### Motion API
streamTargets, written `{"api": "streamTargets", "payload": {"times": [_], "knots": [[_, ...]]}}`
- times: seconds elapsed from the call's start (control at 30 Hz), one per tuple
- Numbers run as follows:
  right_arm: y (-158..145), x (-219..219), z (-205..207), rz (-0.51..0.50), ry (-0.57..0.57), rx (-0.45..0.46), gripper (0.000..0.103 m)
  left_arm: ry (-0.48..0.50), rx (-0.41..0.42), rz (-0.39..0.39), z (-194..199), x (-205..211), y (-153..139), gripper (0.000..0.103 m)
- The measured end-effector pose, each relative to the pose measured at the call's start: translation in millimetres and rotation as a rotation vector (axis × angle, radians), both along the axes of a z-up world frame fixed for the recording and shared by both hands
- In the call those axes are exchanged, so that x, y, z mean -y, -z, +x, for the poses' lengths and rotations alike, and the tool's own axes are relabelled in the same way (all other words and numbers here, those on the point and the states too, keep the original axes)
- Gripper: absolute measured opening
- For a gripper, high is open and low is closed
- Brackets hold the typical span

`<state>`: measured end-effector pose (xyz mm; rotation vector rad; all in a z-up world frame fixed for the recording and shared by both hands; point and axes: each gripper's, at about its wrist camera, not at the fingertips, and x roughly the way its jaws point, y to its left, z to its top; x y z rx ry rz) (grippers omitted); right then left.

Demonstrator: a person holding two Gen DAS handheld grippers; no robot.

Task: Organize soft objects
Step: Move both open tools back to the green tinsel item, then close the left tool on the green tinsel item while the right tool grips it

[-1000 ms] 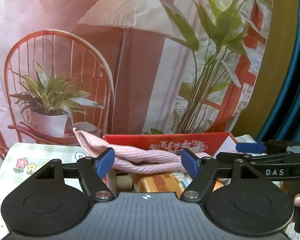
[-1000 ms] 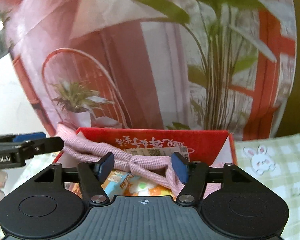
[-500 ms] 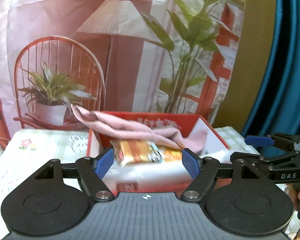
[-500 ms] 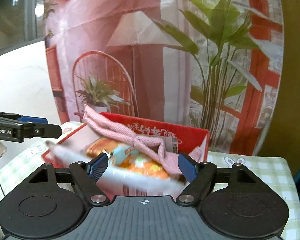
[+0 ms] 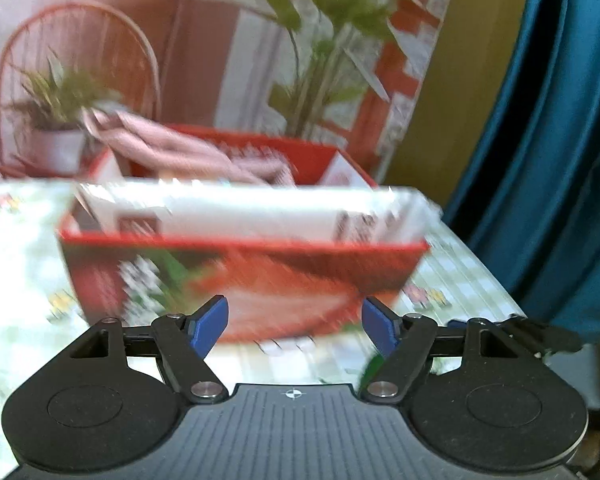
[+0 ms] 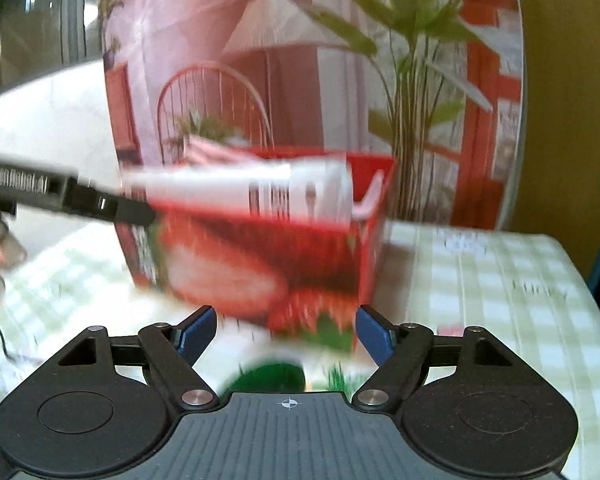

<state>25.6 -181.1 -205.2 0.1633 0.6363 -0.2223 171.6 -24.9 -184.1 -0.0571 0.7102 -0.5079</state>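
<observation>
A: Start at the tools. What are they doing?

B: The left gripper (image 5: 294,322) has its jaws spread with nothing between them, and the right gripper (image 6: 286,330) is the same, released and empty. A second ago both sat right up against the pink cloth (image 5: 172,148) over the red box (image 5: 240,276); now they've pulled back toward the near side of the table, so the box's whole front wall shows.

A: And the cloth?

B: It lies in the box, draped along the back and hanging over the far left rim. Both views are smeared by motion, so I can't say how neatly it sits.

A: So what does that mean for the tidying?

B: Likely that piece is placed and let go. The checked tablecloth (image 6: 500,280) around the box looks bare of other soft things, though the blur may hide some.
</observation>
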Motion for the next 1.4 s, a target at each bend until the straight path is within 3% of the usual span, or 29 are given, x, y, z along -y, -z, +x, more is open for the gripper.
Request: {"api": "streamTargets", "payload": {"times": [0.23, 0.6, 0.77, 1.03, 1.17, 1.4], "knots": [[39, -8, -13, 0.052, 0.009, -0.041, 0.061, 0.086, -0.095, -0.015, -5, 22, 33, 0.067], [55, 1, -16, 0.094, -0.025, 0.026, 0.054, 0.136, -0.216, -0.04, -2, 44, 63, 0.057], [57, 8, -18, 0.148, -0.038, 0.045, 0.044, 0.145, -0.237, -0.06, 1, 49, 69, 0.057], [58, 10, -19, 0.179, -0.052, 0.053, 0.043, 0.194, -0.259, -0.069, 4, 62, 75, 0.053], [59, 11, -18, 0.19, -0.05, 0.048, 0.045, 0.194, -0.262, -0.072, 5, 61, 76, 0.046], [61, 12, -16, 0.202, -0.053, 0.035, 0.045, 0.194, -0.273, -0.083, 6, 59, 78, 0.044]]}}
